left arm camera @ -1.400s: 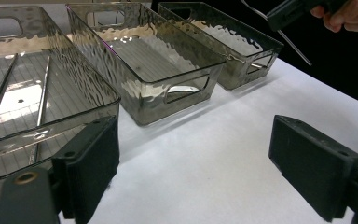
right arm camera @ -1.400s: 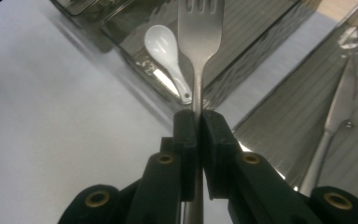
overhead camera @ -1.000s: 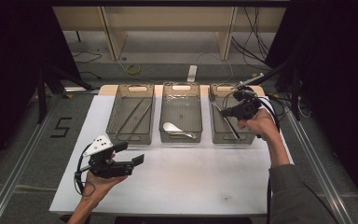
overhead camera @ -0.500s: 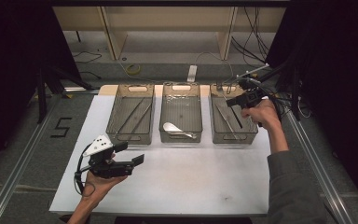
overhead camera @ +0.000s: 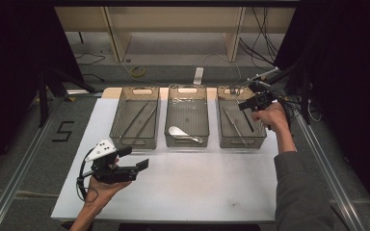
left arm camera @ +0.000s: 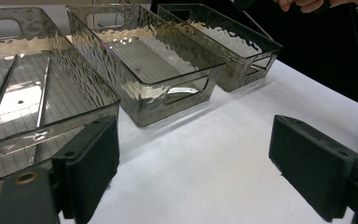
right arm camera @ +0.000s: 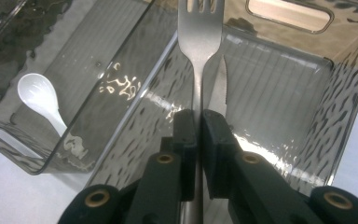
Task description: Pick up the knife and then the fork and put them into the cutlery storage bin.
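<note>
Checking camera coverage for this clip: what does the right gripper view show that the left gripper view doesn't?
Right gripper view: its tongs shut on a fork, a knife blade behind it, and a white spoon in the middle bin. Left gripper view: its own tongs open over the white table, and two thin rods in the left bin. Both show the ribbed clear bins.

Desk (overhead camera: pixel 183 192): plain white surface. Three bins, left bin (overhead camera: pixel 134 120), middle bin (overhead camera: pixel 188 113) and right bin (overhead camera: pixel 243 125): smoke-grey transparent plastic, rippled walls, fine ribbed lines across the floors. Spoon (right arm camera: pixel 39 100) in the middle bin: white. Fork (right arm camera: pixel 199 32): plain silver metal, no pattern. Right tool (right arm camera: pixel 198 123): black pads, black arms with brass-coloured rivets. Left tool (left arm camera: pixel 193 168): black pads; grey-white plate on top in the high view. Floor mat (overhead camera: pixel 62 132): dark grey, black numeral five.
</note>
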Tool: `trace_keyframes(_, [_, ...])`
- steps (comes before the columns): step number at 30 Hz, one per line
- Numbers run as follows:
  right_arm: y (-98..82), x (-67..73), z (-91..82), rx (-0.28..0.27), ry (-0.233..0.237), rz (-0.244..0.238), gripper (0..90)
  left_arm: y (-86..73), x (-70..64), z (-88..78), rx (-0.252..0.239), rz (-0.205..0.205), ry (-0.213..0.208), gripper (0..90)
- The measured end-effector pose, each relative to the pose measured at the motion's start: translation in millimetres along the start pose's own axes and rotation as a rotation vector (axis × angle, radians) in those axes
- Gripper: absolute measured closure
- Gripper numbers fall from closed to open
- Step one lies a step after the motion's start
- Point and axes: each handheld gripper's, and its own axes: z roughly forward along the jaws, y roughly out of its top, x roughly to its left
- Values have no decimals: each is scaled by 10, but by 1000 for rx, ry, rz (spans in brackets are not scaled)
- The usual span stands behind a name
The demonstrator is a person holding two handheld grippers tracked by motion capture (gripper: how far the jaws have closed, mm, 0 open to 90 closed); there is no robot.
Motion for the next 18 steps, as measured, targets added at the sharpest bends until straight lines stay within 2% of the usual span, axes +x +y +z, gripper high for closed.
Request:
trace_keyframes(10, [-56,-51,177,31,-22,22,853,0,2,1,1,0,-1,155])
trace_keyframes(18, [-65,-33,220,40,-39,16,853,1,-1,-4,0,2,-1,154])
